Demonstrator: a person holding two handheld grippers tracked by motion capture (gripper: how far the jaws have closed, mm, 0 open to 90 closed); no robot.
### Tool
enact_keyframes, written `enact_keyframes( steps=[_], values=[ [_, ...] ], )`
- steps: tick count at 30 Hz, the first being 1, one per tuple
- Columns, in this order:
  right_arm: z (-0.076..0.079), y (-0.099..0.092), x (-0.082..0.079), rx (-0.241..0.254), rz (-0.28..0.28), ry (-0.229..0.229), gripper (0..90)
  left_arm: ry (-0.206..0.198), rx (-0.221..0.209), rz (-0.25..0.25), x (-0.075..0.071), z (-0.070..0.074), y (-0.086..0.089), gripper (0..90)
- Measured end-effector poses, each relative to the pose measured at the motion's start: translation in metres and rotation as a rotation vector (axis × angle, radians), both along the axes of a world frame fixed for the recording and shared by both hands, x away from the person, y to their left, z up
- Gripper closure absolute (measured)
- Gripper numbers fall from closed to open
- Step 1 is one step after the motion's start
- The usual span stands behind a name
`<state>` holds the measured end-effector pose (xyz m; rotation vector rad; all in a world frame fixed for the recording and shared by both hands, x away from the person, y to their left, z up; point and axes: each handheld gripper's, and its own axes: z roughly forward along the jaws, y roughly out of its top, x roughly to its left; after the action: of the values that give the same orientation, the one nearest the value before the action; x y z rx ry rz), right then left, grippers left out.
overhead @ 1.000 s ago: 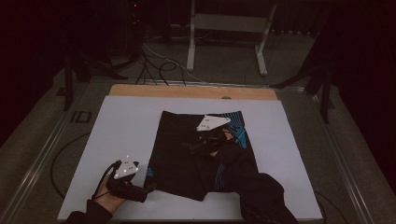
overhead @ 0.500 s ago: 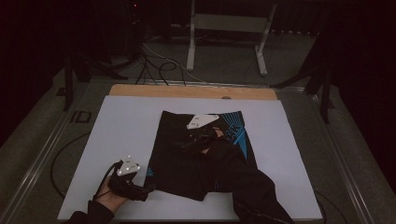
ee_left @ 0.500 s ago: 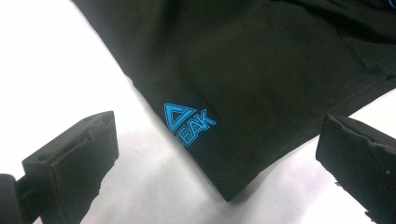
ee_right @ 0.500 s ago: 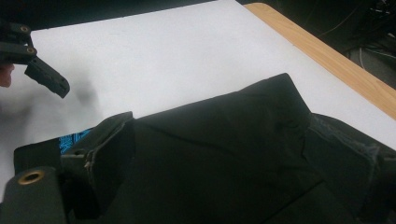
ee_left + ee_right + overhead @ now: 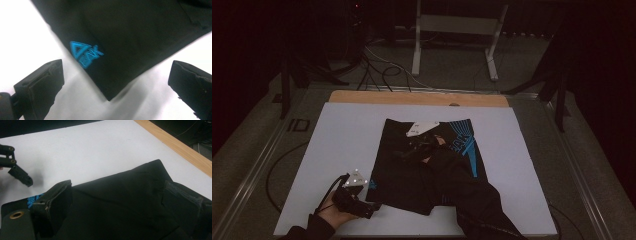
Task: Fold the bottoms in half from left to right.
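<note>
The black shorts [image 5: 427, 167] lie flat mid-table, seemingly partly folded (more folds likely remain). The left gripper [image 5: 371, 209] hangs with fingers open at the near left corner [image 5: 108, 96], gripping nothing. The right gripper [image 5: 414, 147] rests over the far part; I cannot tell its fingers' state.

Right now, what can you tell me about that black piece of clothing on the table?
The black garment looks like soft fabric shorts with bright blue printed graphics. It lies spread flat on the white table. The left gripper, jaws open, hovers at its near corner; the right gripper rests over its middle.
</note>
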<state>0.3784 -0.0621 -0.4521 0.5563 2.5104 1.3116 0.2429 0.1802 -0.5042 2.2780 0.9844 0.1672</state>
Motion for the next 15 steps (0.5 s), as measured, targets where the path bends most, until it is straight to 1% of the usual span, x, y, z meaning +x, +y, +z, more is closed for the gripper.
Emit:
enact_keyframes(
  steps=[3, 5, 6, 7, 8, 9, 10, 12, 13, 15],
  values=[
    [-0.002, 0.003, 0.002, -0.007, 0.002, 0.003, 9.9, -0.003, 0.001, -0.004, -0.001, 0.001, -0.001, 9.2],
    [-0.003, 0.005, 0.004, -0.01, 0.005, 0.004, 9.9, -0.002, 0.001, -0.003, -0.001, 0.0, 0.0, 15.7],
    [-0.003, 0.005, 0.004, -0.015, 0.004, 0.004, 9.9, 0.001, 0.006, -0.011, -0.001, 0.0, 0.001, 16.7],
    [-0.004, 0.006, 0.005, -0.011, 0.005, 0.009, 9.9, -0.002, 0.011, -0.016, -0.001, 0.0, 0.0, 20.9],
    [-0.004, 0.007, 0.006, -0.011, 0.004, 0.01, 9.9, -0.004, 0.02, -0.016, -0.001, -0.001, 0.0, 22.8],
    [-0.004, 0.007, 0.006, -0.011, 0.004, 0.01, 9.9, -0.004, 0.02, -0.016, -0.001, -0.001, 0.0, 25.6],
    [-0.005, 0.009, 0.008, -0.016, 0.004, 0.011, 9.9, -0.004, 0.019, -0.027, -0.002, -0.001, 0.0, 28.8],
    [-0.006, 0.01, 0.009, -0.013, 0.004, 0.014, 9.9, -0.007, 0.039, -0.038, -0.004, -0.004, -0.002, 31.7],
    [-0.007, 0.011, 0.009, -0.013, 0.006, 0.015, 9.9, -0.015, 0.045, -0.043, -0.004, -0.004, -0.002, 33.5],
    [-0.007, 0.012, 0.009, -0.012, 0.009, 0.018, 9.9, -0.019, 0.054, -0.03, -0.004, -0.004, -0.002, 37.1]
  ],
)
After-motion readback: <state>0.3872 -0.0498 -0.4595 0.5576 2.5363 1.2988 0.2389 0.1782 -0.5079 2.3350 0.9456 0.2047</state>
